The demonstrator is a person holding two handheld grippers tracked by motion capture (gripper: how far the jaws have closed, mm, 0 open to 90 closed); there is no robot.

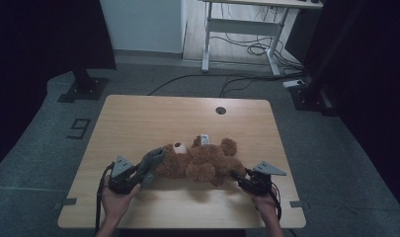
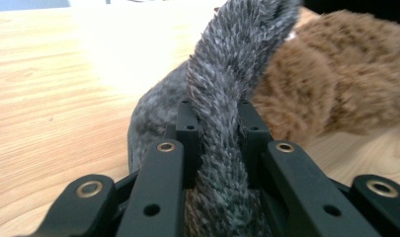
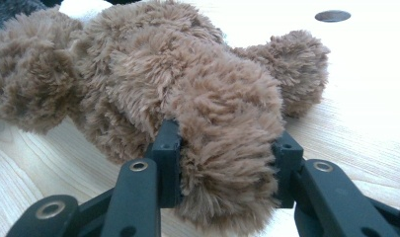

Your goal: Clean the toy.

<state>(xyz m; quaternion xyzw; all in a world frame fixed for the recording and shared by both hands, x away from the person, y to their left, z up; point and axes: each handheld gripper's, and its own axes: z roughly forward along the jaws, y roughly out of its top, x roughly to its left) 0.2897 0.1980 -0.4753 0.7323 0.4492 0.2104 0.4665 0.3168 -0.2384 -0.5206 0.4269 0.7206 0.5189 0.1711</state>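
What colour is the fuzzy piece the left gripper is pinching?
Grey, next to the brown teddy bear. The fuzzy piece shows best in the left gripper view.

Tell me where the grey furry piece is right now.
In the high view the grey furry piece lies left of centre on the table, against the teddy bear, pinched in the left gripper.

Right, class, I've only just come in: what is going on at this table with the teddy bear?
A person holds a tool in each hand at a wooden table. The left tool is shut on a grey furry piece at the head end of a brown teddy bear, which lies on the table. The right tool is shut on one of the bear's legs.
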